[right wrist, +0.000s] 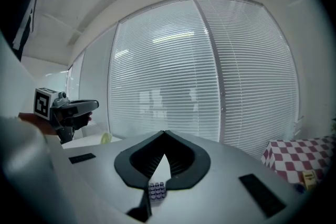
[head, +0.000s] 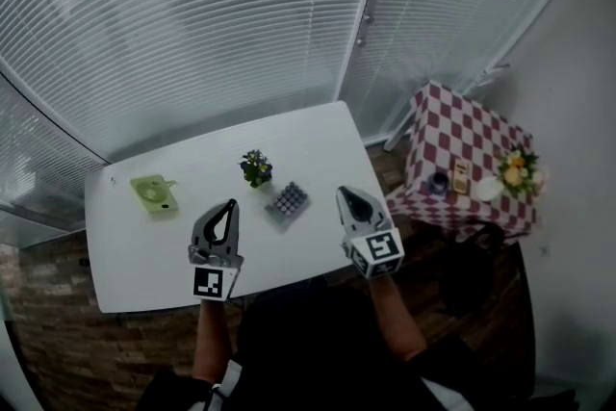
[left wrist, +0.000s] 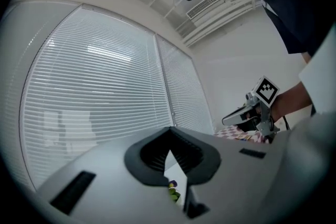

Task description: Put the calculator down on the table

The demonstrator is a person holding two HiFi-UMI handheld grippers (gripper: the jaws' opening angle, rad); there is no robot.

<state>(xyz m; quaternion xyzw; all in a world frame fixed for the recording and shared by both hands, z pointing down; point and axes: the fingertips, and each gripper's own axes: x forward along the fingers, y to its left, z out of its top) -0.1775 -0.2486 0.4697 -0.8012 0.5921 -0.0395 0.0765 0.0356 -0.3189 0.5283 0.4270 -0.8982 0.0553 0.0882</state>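
At the left of the table (head: 125, 255) lay a green thing (head: 154, 193). My left tongs (head: 229, 205) were shut tight and held nothing. A small flower pot (head: 256, 168) stood near the middle. The calculator (head: 288, 201) lay flat on the table, between both tongs and touching neither. My right tongs (head: 343, 194) were shut too, and empty.

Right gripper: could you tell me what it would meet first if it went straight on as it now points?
Most likely the window blinds, seen just beyond the shut right gripper. The calculator lies lower and slightly left on the table, so the gripper would probably pass above it; depth is unclear.
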